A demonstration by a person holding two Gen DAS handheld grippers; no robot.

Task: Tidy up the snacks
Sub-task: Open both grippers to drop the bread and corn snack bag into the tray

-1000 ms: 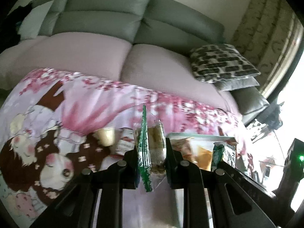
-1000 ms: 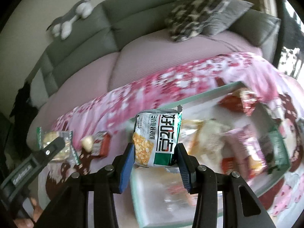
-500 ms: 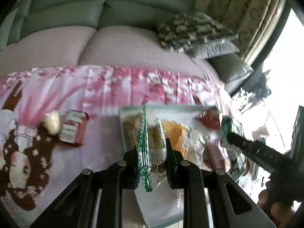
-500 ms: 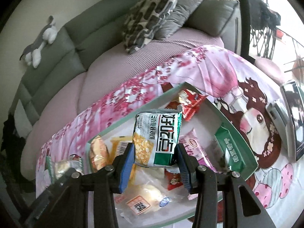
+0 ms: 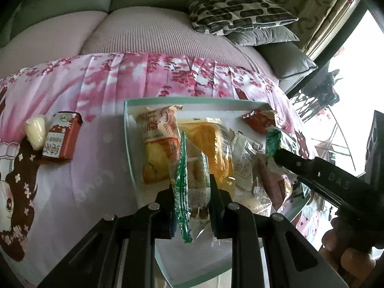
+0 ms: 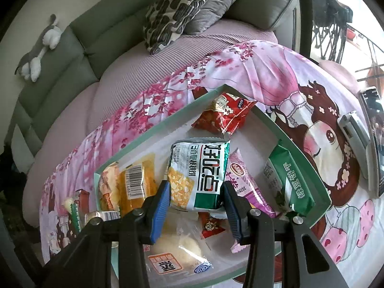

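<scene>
My left gripper [image 5: 192, 192] is shut on a clear snack packet with green edges [image 5: 192, 180], held over the near part of the pale green tray [image 5: 128, 144]. My right gripper [image 6: 196, 199] is shut on a white and green snack bag with yellow corn print [image 6: 199, 172], hanging over the middle of the same tray [image 6: 153, 132]. The tray holds several packets: an orange one [image 5: 208, 148], a red one [image 6: 223, 117], a green one [image 6: 290, 182], a purple one [image 6: 242, 182]. The right gripper's finger with its bag shows at the left wrist view's right [image 5: 288, 160].
A red packet [image 5: 61, 139] and a pale wrapped sweet [image 5: 36, 129] lie on the pink cartoon cloth [image 5: 96, 168] left of the tray. A phone [image 6: 372, 124] and a silver device [image 6: 352, 134] lie at the right. A sofa with patterned cushions [image 6: 177, 7] stands behind.
Both grippers have swung right and lowered over the tray, each still holding its packet. The tray now fills the middle of both views.
</scene>
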